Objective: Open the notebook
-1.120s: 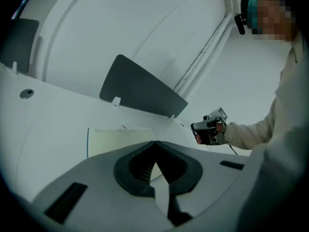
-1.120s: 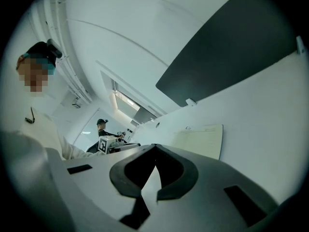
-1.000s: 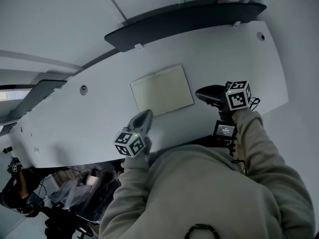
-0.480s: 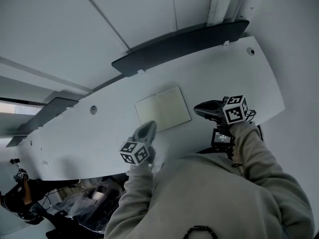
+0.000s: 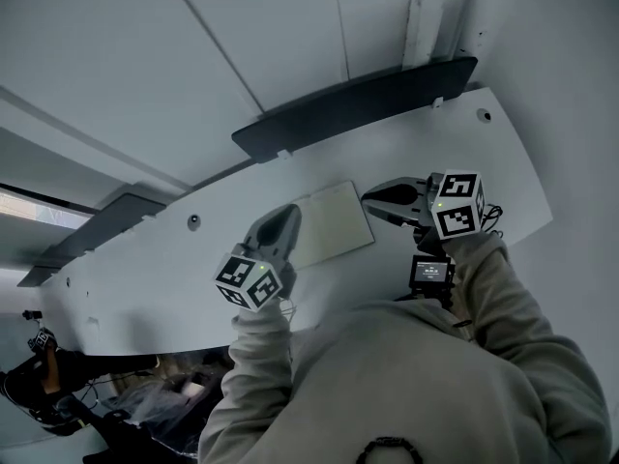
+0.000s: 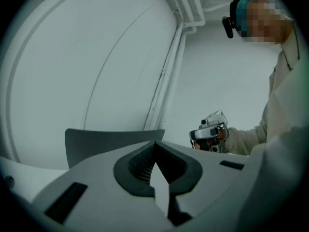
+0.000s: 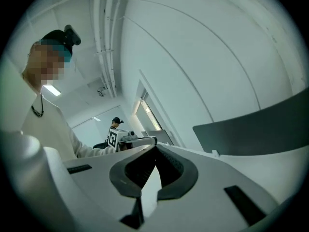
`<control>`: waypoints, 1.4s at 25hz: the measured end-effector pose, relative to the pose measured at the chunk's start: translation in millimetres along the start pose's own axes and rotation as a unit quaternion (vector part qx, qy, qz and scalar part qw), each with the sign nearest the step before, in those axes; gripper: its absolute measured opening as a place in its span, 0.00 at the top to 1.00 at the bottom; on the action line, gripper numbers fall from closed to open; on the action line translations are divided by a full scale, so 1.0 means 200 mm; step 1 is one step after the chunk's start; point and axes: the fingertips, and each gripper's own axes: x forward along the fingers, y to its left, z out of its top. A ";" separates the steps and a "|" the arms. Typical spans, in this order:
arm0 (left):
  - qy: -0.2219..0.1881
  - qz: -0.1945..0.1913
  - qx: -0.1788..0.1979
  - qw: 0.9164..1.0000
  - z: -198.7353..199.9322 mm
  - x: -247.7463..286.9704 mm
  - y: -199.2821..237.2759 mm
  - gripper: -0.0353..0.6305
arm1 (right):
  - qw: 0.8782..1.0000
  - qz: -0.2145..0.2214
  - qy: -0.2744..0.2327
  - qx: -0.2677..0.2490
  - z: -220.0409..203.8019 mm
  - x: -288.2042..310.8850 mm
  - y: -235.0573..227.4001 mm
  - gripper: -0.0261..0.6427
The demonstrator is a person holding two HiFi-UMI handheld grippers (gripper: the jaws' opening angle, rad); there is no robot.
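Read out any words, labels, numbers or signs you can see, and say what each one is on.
No text can be read in any view.
Screen under the right gripper: lit, print too small to read.
Cube on the left gripper and cube on the right gripper: black-and-white square markers, no letters.
Notebook: no print visible.

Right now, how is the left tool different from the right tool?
The left tool points up the picture at the notebook and covers its left edge; the right tool points sideways toward its right side. In the head view, the right tool has a small screen below it; the left tool shows none. Both are shut and hold nothing.
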 end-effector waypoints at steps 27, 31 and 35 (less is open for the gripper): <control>-0.025 -0.033 0.066 0.997 0.25 0.04 -0.23 0.95 | 0.996 -0.046 -0.037 -0.069 0.25 -0.12 0.12 0.93; -0.033 -0.033 0.048 0.998 0.25 0.04 -0.22 0.95 | 0.996 -0.045 -0.036 -0.068 0.24 -0.12 0.11 0.93; -0.033 -0.032 0.053 0.998 0.24 0.04 -0.21 0.95 | 0.997 -0.044 -0.036 -0.061 0.23 -0.11 0.10 0.93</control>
